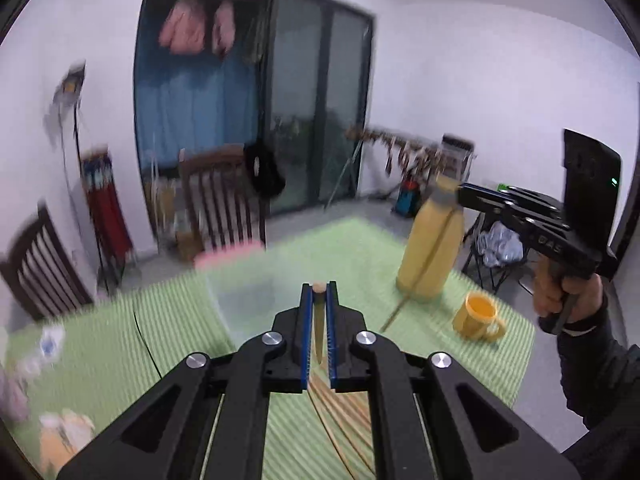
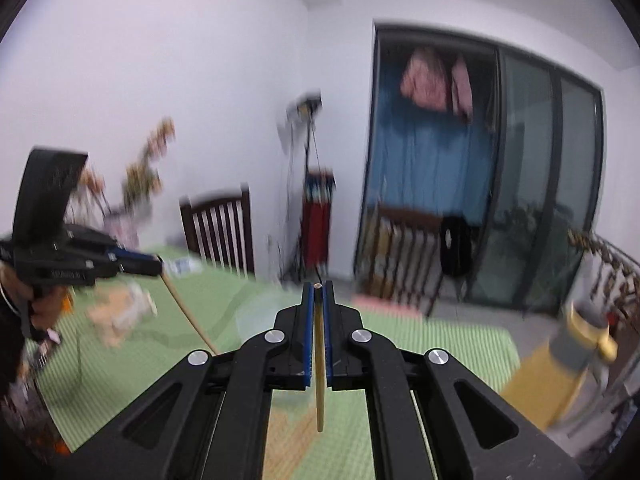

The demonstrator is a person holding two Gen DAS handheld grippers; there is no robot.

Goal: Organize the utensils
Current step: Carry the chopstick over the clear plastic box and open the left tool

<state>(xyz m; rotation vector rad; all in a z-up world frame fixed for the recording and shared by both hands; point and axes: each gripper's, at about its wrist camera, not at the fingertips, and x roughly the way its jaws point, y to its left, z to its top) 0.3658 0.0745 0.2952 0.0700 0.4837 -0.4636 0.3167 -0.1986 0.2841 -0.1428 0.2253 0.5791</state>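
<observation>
Above the green striped tablecloth (image 1: 120,340), the left gripper (image 1: 319,292) pinches one chopstick (image 1: 319,328) and the right gripper (image 2: 319,290) pinches another chopstick (image 2: 319,380), near the yellow bottle (image 1: 434,248).

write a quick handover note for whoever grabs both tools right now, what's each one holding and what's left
Left tool: shut on one chopstick, raised above the table.
Right tool: shut on another chopstick, also in the air, hanging down from the grip.
On the green striped tablecloth: a clear container ahead of the left tool, a yellow bottle, a yellow mug, and more loose chopsticks below the left tool.
Done: two chopsticks picked up.
Left: neither is put away yet, and the loose ones remain. The frames are blurred; whether the container holds anything is unclear.
</observation>
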